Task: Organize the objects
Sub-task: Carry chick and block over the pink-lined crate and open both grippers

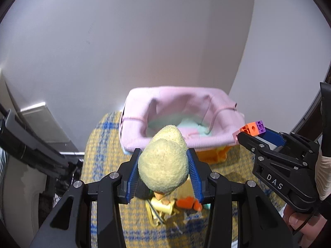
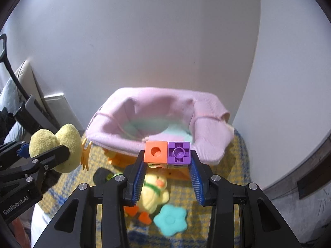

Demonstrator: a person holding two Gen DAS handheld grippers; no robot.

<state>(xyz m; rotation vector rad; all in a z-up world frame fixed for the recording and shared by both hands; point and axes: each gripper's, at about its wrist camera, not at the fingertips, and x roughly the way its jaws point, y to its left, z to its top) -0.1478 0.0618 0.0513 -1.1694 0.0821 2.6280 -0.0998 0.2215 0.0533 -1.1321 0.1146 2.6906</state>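
My left gripper (image 1: 163,173) is clamped on a fuzzy yellow-green plush toy (image 1: 164,165), its blue ribbed pads (image 1: 133,177) pressed into both sides of the round body, which sticks up toward twelve o'clock in the left wrist view. From the right wrist camera I see that same toy at nine o'clock, with orange feet (image 2: 85,155) hanging off its far side. My right gripper (image 2: 167,165) is squeezed on a pair of joined blocks, an orange cube (image 2: 155,152) on the left and a purple cube (image 2: 179,152) touching it on the right, held out at the fingertips. Directly beyond both tools, at twelve o'clock, sits the pink fabric basket (image 2: 209,128) with a pale mint lining (image 2: 178,132) showing inside, resting on the yellow-and-blue checked cloth (image 2: 233,177). Below my right fingers, at six o'clock on the cloth, lies a yellow plush duck (image 2: 153,194) with orange feet, and just beside it at five o'clock a teal flower-shaped piece (image 2: 170,220). An orange plastic object (image 2: 118,160) peeks out from under the basket's near edge.
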